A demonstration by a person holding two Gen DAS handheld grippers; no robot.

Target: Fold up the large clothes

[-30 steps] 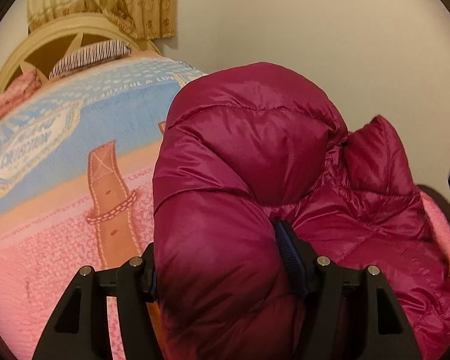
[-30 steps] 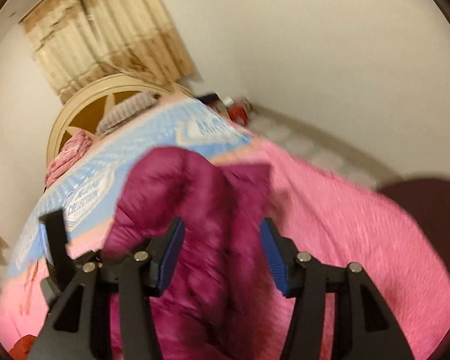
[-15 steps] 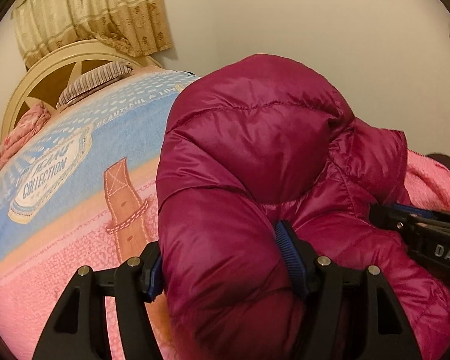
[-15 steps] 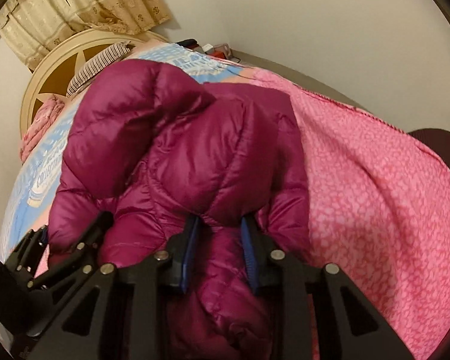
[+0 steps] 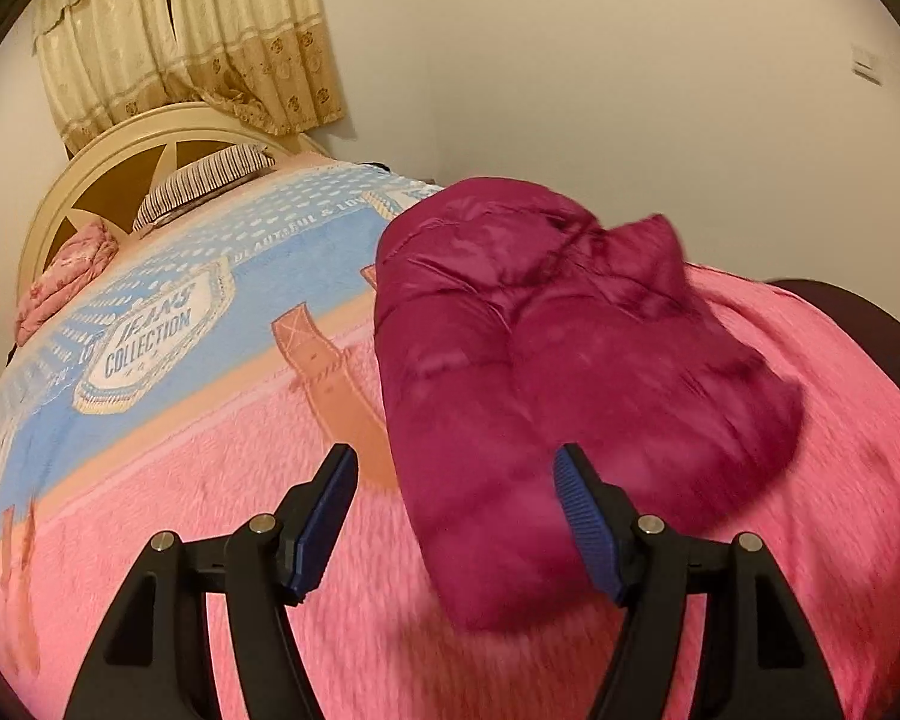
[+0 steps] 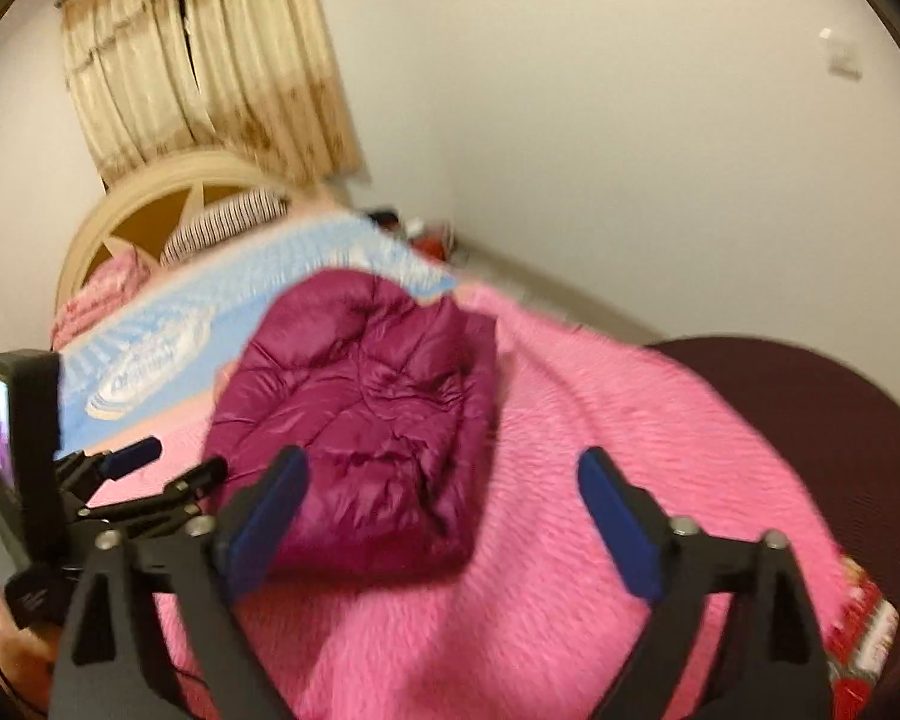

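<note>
A magenta down jacket (image 5: 546,372), gathered into a puffy bundle, is seen lying on the pink blanket (image 5: 198,510) of a bed, released by both tools. The left gripper (image 5: 456,516) is held spread, its right pad against the bundle's near edge and nothing pinched. The right gripper (image 6: 444,516), whose jaws have just been opening, is spread wide with only blanket between them, the jacket (image 6: 366,420) lying ahead and to its left. The bundle's long axis is judged to run away from both grippers toward the headboard (image 5: 120,144). The left gripper is judged the nearer, so the next tuck or press is likely reached from that side.
</note>
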